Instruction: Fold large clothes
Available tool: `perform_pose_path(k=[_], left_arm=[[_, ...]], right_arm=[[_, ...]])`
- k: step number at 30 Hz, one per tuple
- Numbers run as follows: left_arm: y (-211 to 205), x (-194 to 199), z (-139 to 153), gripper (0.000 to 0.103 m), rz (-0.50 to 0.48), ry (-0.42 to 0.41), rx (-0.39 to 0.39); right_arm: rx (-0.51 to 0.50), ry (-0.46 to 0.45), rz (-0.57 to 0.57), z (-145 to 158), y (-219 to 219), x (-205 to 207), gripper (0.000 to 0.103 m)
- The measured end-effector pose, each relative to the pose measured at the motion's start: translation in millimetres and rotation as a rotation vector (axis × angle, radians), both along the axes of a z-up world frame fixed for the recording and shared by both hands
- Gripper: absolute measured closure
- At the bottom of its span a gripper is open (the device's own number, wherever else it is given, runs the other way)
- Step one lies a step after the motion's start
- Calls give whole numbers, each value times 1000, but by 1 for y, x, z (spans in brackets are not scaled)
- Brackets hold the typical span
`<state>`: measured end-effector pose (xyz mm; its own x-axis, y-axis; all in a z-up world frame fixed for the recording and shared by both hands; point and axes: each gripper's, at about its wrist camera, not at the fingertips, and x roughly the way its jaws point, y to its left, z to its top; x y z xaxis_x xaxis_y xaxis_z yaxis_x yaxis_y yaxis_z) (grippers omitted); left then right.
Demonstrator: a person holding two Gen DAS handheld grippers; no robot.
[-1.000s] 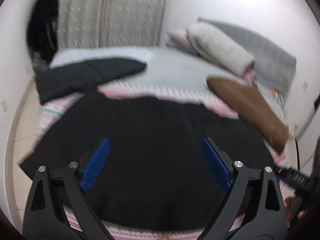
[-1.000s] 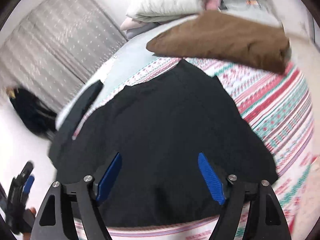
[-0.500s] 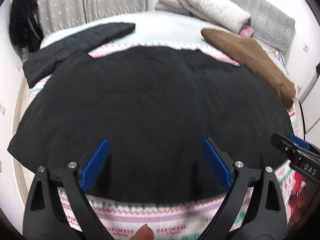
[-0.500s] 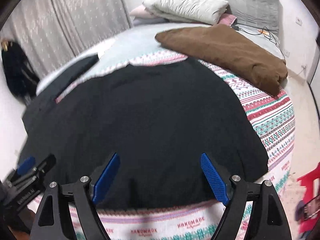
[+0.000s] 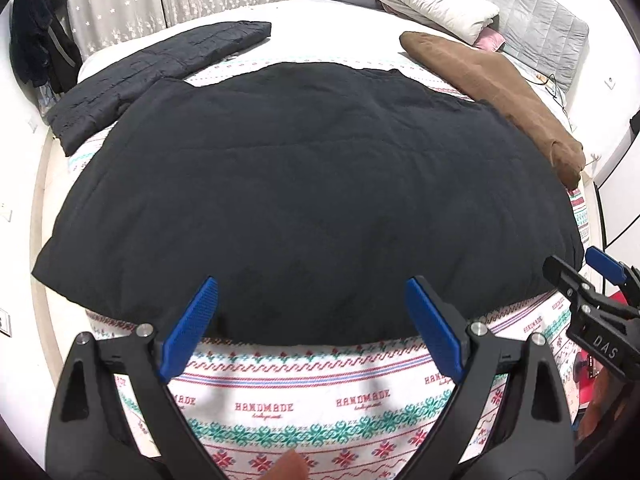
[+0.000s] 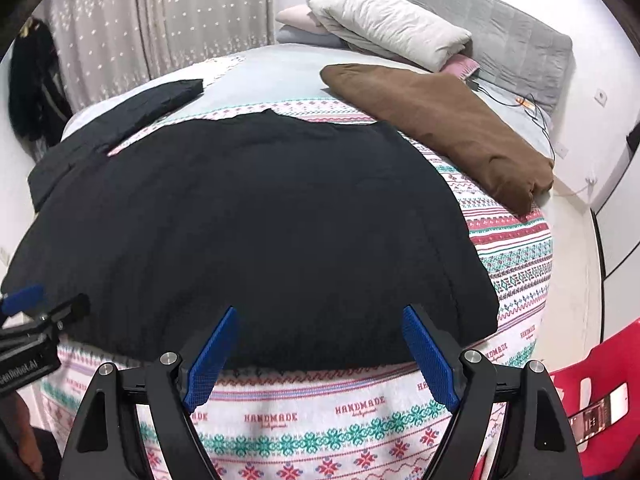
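Observation:
A large black garment (image 5: pixel 304 184) (image 6: pixel 248 224) lies spread flat on the patterned bedspread (image 5: pixel 304 408) (image 6: pixel 320 412), its near hem running across both views. My left gripper (image 5: pixel 314 292) hangs open just above that hem, with nothing between its blue pads. My right gripper (image 6: pixel 320 320) is open too, over the hem nearer the garment's right corner, and holds nothing. The right gripper (image 5: pixel 588 284) also shows at the right edge of the left wrist view. The left gripper (image 6: pixel 28 320) shows at the left edge of the right wrist view.
A folded dark quilted jacket (image 5: pixel 152 72) lies at the far left of the bed. A brown folded cloth (image 6: pixel 440 128) lies at the far right, with pillows (image 6: pixel 384 24) and a grey headboard behind. A red stool (image 6: pixel 592 396) stands beside the bed's right corner. Curtains hang behind.
Both grippers tipped downward and drew back toward the near edge of the bed, so the hem and the bedspread's border now show. Both stayed open.

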<state>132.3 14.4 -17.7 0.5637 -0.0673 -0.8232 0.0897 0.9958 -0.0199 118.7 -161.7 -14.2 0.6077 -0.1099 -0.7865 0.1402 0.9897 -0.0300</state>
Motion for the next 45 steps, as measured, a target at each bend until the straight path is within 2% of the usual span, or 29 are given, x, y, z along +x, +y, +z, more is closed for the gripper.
perform_pose_path(k=[45], left_arm=[[-15, -4, -6, 9, -23, 10, 19]], right_arm=[[25, 17, 0, -4, -8, -12, 18]])
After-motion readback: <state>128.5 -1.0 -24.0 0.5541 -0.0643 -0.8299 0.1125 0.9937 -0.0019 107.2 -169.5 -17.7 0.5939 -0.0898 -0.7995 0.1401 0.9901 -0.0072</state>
